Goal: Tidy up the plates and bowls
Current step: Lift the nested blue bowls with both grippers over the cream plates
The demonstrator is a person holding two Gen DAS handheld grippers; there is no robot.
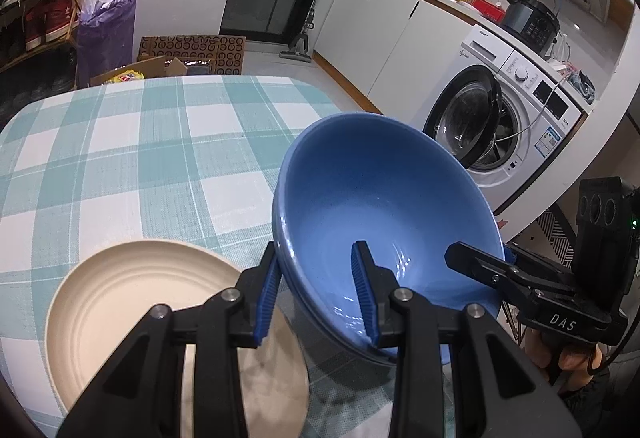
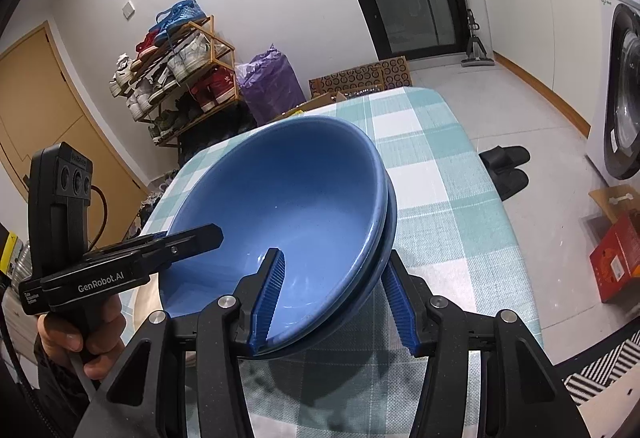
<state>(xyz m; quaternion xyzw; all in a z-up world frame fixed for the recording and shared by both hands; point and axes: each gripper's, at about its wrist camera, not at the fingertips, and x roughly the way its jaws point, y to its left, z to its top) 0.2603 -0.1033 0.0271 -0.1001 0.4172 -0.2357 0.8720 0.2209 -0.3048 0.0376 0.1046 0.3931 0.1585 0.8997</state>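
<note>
Blue bowls (image 1: 384,206) lifted tilted, both tools gripping rims

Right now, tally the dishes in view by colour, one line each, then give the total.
Blue bowls: 2, nested, gripped on opposite sides of the rim by the left gripper and the right gripper.
Cream plate: 1, lying on the checked tablecloth.
Total: 3 dishes.
</note>
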